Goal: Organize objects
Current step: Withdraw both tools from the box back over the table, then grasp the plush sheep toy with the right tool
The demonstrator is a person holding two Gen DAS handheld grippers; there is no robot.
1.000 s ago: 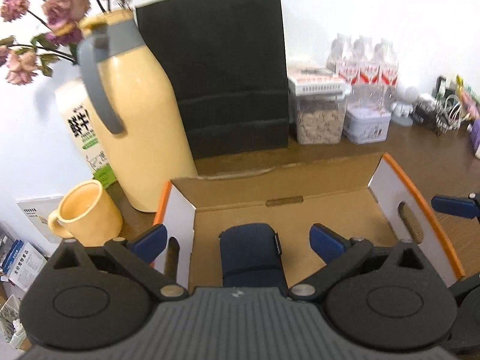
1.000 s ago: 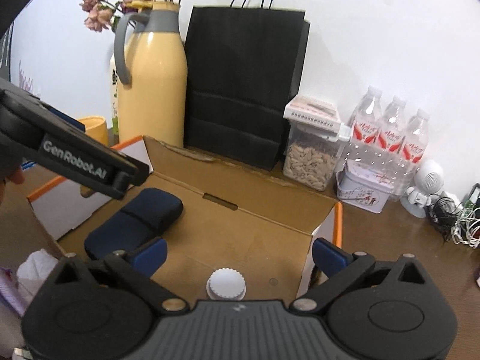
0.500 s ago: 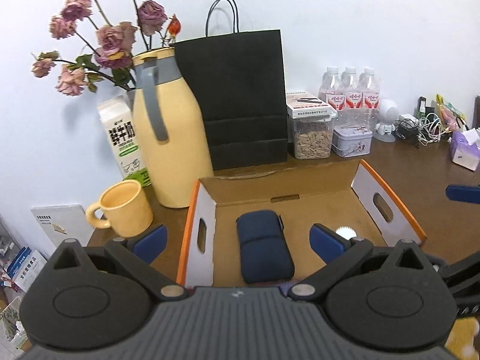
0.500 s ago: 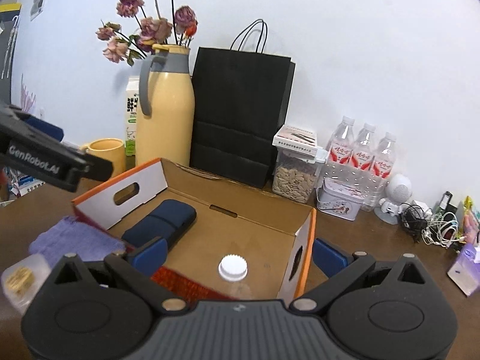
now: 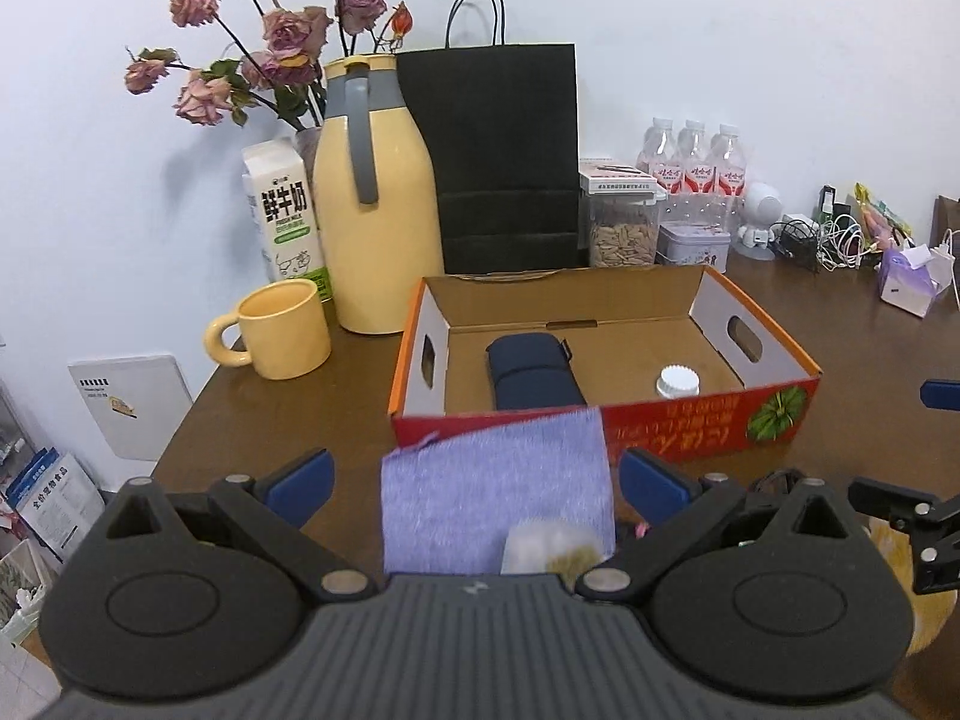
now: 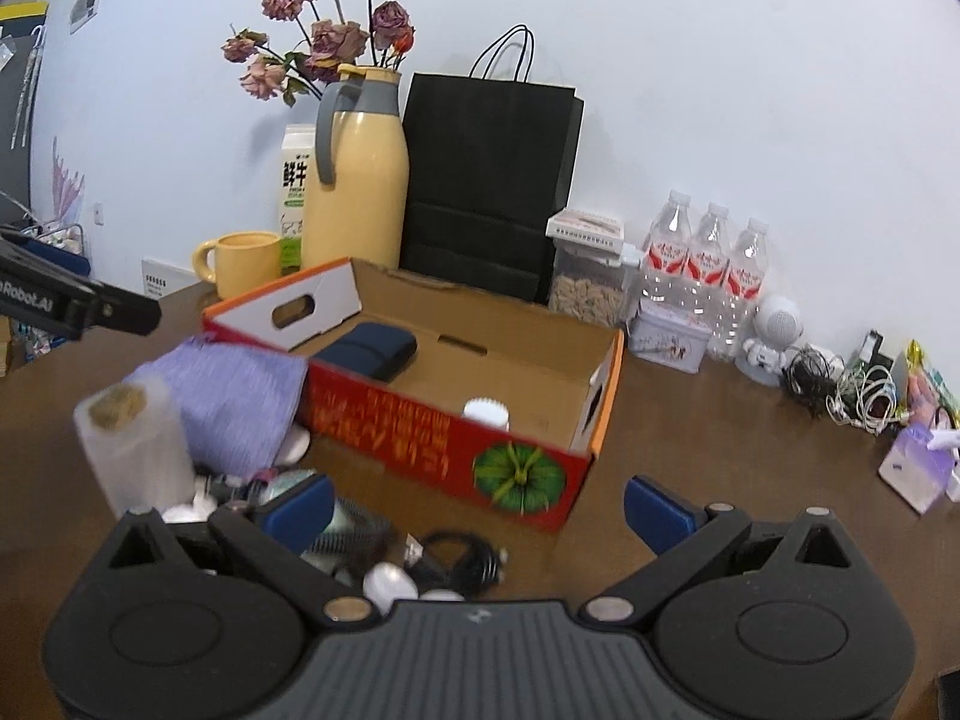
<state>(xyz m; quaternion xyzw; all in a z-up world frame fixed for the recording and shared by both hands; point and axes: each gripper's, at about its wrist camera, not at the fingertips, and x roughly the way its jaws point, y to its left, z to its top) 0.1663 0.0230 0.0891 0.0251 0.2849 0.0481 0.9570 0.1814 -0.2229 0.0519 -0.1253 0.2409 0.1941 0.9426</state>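
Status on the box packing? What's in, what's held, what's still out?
In: the navy pouch and the white-capped bottle sit in the cardboard box. In hand: nothing; the left gripper and right gripper are both open and empty. Left: the purple cloth, the clear wrapped roll and a clutter of cables and small items lie on the table in front of the box.

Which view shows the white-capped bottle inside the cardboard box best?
The left wrist view: the white-capped bottle stands in plain sight near the right front corner of the cardboard box, cap and shoulder visible. In the right wrist view the bottle shows little more than its cap above the box's red front wall.
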